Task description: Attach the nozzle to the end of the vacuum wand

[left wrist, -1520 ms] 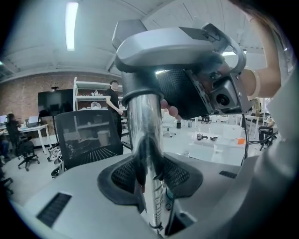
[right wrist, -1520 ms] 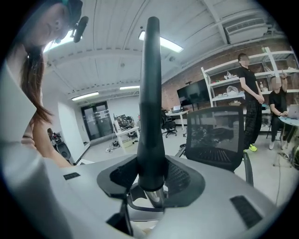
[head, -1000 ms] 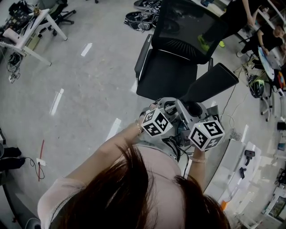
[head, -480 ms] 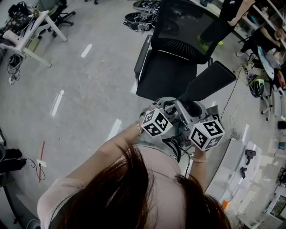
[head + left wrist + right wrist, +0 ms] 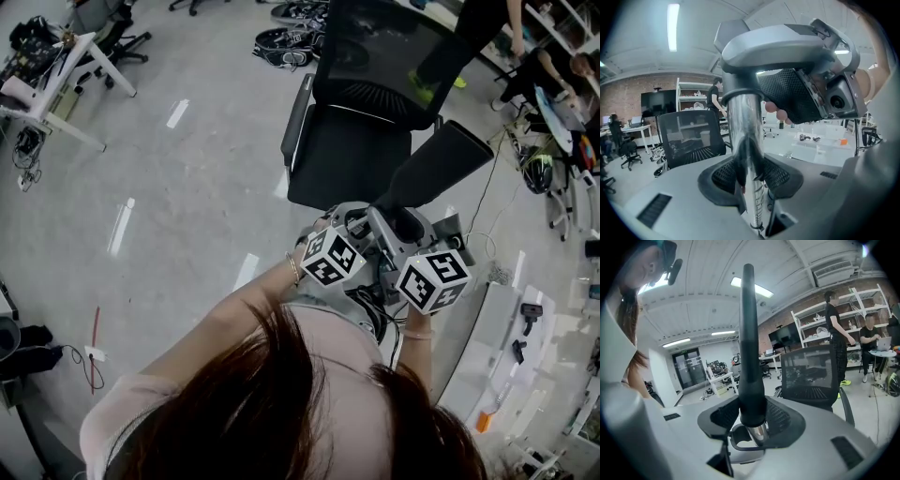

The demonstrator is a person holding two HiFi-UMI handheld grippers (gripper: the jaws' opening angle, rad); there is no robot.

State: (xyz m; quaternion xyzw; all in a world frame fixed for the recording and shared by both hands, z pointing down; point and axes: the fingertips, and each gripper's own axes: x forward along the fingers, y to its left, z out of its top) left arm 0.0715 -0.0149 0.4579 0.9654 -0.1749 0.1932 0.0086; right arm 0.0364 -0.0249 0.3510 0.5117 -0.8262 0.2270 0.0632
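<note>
Chrome in focus: clamps vacuum wand in left gripper, pinches black nozzle in right gripper, above office chair.

We wear a pale top and a thin bracelet; just beyond the bracelet, our grey left gripper and right gripper carry black-and-white marker cubes.

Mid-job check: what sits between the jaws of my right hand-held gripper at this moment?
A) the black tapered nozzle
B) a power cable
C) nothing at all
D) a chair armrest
A: in the right gripper view, the right hand-held gripper has its jaws closed on the base of the black nozzle, which stands up between them.
</note>
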